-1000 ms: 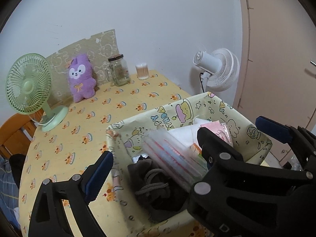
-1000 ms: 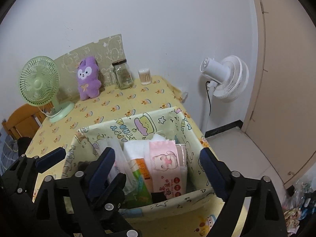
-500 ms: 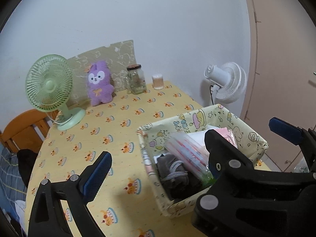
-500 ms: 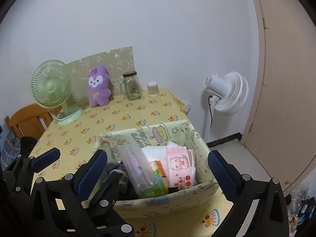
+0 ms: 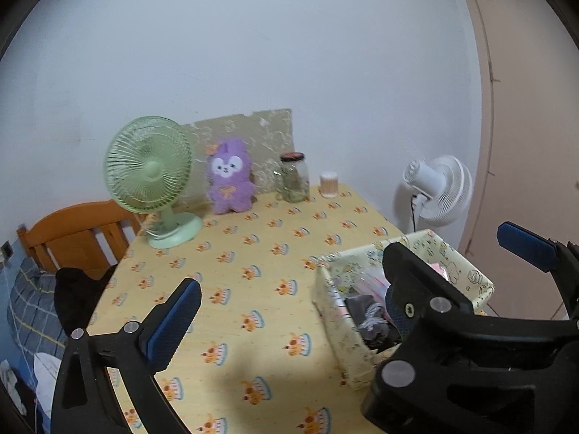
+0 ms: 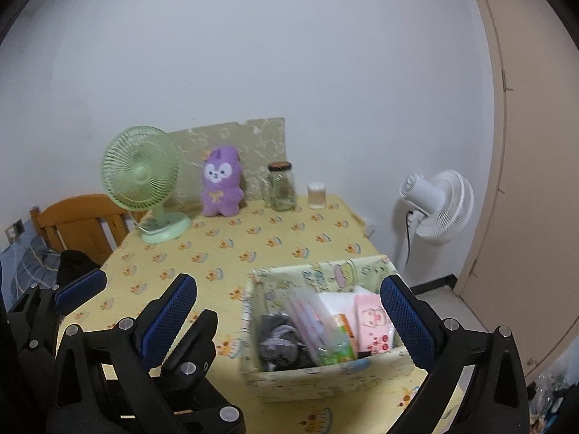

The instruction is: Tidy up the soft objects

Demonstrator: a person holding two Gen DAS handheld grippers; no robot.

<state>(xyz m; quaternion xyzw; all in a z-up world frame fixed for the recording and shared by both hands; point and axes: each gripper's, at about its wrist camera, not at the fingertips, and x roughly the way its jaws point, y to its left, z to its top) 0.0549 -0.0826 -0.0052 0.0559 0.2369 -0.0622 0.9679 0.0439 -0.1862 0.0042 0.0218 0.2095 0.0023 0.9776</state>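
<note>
A yellow patterned fabric basket [image 6: 253, 372] [image 5: 342, 340] sits at the table's near right corner. It holds grey socks [image 6: 278, 340], a clear plastic pack [image 6: 315, 322], a green packet and a pink tissue pack [image 6: 372, 329]. A purple plush toy [image 6: 219, 188] [image 5: 229, 182] stands at the far edge against a board. My right gripper [image 6: 289, 318] is open and empty, above and in front of the basket. My left gripper [image 5: 347, 282] is open and empty; the right gripper's body blocks part of its view.
A green desk fan [image 6: 144, 181] stands at the far left. A glass jar [image 6: 281, 187] and a small cup of swabs [image 6: 316, 196] stand at the back. A white floor fan [image 6: 438, 206] is right of the table, a wooden chair [image 6: 83, 224] left.
Both grippers have pulled back and up from the basket. It now looks smaller and lower in both views, and more of the table shows. Both stay open and empty.
</note>
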